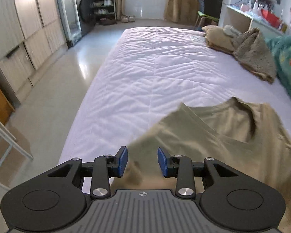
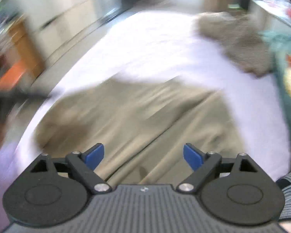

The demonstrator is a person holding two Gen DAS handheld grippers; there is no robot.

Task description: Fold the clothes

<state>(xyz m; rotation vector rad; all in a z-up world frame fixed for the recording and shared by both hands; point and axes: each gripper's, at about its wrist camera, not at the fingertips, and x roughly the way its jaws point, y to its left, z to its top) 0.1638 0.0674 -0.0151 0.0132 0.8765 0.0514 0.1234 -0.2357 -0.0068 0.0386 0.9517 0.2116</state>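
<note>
An olive-tan garment lies rumpled on the near part of the white quilted bed. My left gripper is open, its blue pads either side of the garment's near edge, gripping nothing. In the blurred right wrist view the same garment spreads over the bed. My right gripper is wide open above it and holds nothing.
A heap of beige and grey-brown clothes sits at the bed's far right, beside a teal blanket. Wardrobes line the left wall across a strip of floor. A shoe rack stands at the back.
</note>
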